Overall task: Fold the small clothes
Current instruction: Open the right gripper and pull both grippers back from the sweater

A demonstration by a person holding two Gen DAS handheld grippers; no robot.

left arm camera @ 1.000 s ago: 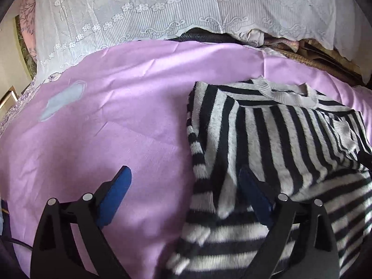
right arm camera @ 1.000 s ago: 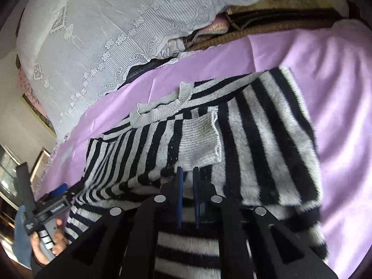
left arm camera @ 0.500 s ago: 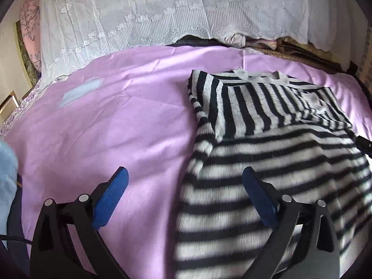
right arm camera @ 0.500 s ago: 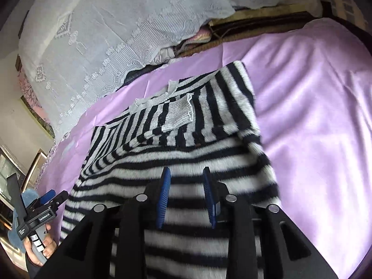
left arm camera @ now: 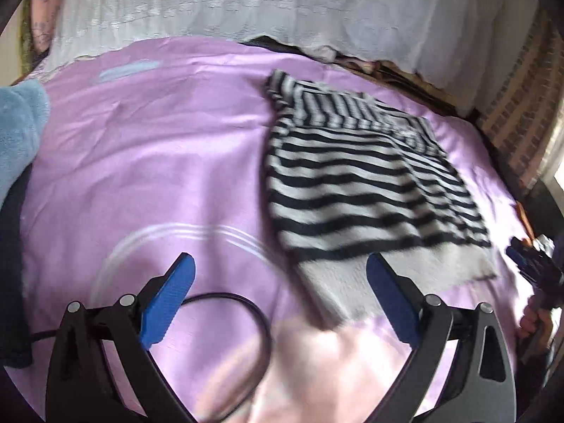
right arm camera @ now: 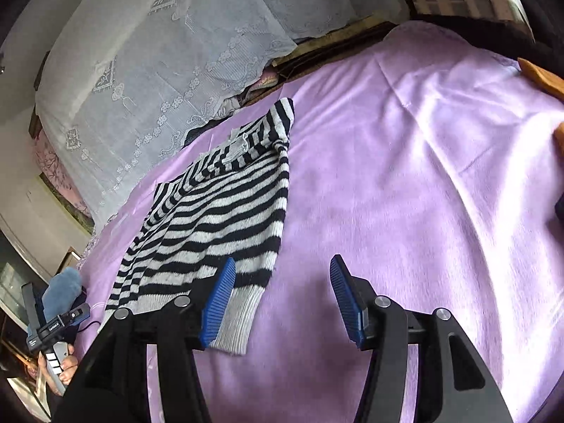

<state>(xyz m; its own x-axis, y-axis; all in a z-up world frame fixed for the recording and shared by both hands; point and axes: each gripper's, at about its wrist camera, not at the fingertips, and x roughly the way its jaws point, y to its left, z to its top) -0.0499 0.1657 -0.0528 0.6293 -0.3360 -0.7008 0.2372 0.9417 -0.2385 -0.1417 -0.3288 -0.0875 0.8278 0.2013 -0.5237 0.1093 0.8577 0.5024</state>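
A black-and-grey striped knit sweater (left arm camera: 363, 179) lies flat on the purple bedspread (left arm camera: 158, 162), sleeves folded in, grey hem nearest me. My left gripper (left arm camera: 282, 299) is open and empty, above the sheet just short of the hem's left corner. In the right wrist view the sweater (right arm camera: 215, 218) lies to the left, and my right gripper (right arm camera: 282, 299) is open and empty, its left fingertip (right arm camera: 218, 299) over the hem's right corner. The right gripper shows at the edge of the left wrist view (left arm camera: 532, 264).
White lace cloth (left arm camera: 282, 3) covers pillows at the bed's head. A black cable (left arm camera: 243, 313) loops on the sheet near my left gripper. A light blue fuzzy cloth (left arm camera: 17, 134) lies at the left edge. A wooden edge (right arm camera: 543, 77) shows at far right.
Both grippers have pulled back toward the near edge of the bed. My right gripper, shut one second ago, has opened wide. The sweater now lies farther away, smoothed flat.
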